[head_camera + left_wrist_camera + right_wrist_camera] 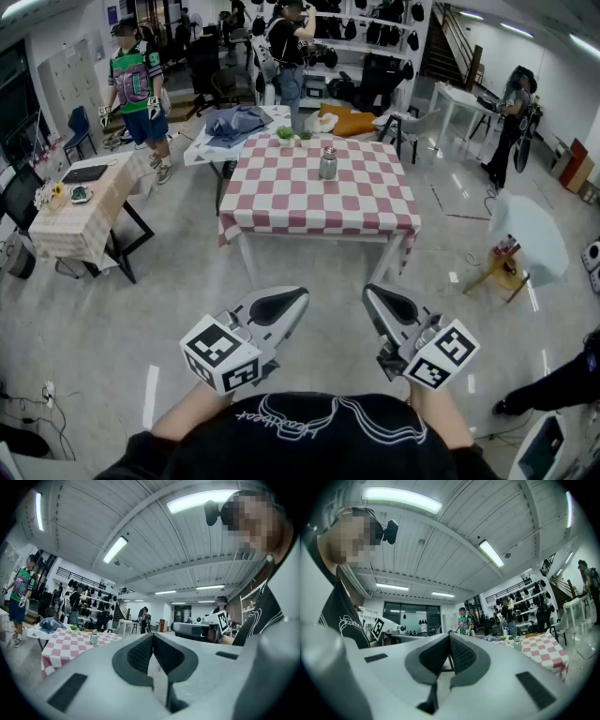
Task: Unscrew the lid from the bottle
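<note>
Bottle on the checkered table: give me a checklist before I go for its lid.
1. Bottle upright on the table: ok.
2. Lid on the bottle: ok.
3. Left gripper jaws apart for a grasp: not ok, shut and empty.
4. Right gripper jaws apart: not ok, shut and empty.
5. Bottle within reach: not ok, floor lies between the grippers and the table.

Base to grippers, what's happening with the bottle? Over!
Left gripper and right gripper shut, empty. Bottle upright on checked table, lid on, untouched. Only floor between.
</note>
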Demonstrator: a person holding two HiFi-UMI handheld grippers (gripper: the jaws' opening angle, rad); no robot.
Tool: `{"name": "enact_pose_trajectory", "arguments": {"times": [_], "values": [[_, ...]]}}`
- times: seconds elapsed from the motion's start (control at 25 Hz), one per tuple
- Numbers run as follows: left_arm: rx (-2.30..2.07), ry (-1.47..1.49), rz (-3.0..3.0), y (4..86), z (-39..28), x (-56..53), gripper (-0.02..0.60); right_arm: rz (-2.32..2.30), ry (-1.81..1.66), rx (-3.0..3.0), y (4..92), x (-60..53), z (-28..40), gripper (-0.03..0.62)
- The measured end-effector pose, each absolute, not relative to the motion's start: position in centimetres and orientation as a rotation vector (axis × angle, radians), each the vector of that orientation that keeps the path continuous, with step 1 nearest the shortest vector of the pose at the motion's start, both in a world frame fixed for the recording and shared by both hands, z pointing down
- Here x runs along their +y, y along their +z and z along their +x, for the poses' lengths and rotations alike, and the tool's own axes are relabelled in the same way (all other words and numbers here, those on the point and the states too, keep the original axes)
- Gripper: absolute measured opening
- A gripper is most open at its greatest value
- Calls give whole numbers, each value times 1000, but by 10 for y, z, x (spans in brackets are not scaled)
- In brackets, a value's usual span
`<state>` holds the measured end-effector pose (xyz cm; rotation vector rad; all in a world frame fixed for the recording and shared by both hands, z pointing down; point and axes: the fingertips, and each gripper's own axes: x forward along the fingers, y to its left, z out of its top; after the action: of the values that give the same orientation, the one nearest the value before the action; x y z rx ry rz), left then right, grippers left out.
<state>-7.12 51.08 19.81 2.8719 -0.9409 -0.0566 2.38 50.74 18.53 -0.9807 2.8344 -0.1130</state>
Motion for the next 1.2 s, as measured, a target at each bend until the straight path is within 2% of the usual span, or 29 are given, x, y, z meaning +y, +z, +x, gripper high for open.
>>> {"name": "enact_pose_trajectory", "arguments": {"times": [0.6, 0.68, 0.72, 0.76, 0.92, 1.2], "values": [[-1022, -12, 2877, 216, -25, 509, 8, -1076, -66, 2802, 198, 511, 87, 6], [-1011, 21, 2871, 223, -19, 507, 9, -1100, -88, 2800, 205, 509, 96, 98], [-998, 37, 2865, 227, -16, 506, 32, -1113, -94, 2798, 207, 507, 99, 139], [-984, 51, 2858, 231, -14, 504, 84, -1127, -94, 2795, 209, 505, 102, 166], [-951, 112, 2836, 249, -8, 496, 183, -1154, -74, 2804, 213, 497, 108, 246], [-960, 178, 2842, 275, -8, 459, 276, -1177, -101, 2809, 228, 462, 110, 284]]}}
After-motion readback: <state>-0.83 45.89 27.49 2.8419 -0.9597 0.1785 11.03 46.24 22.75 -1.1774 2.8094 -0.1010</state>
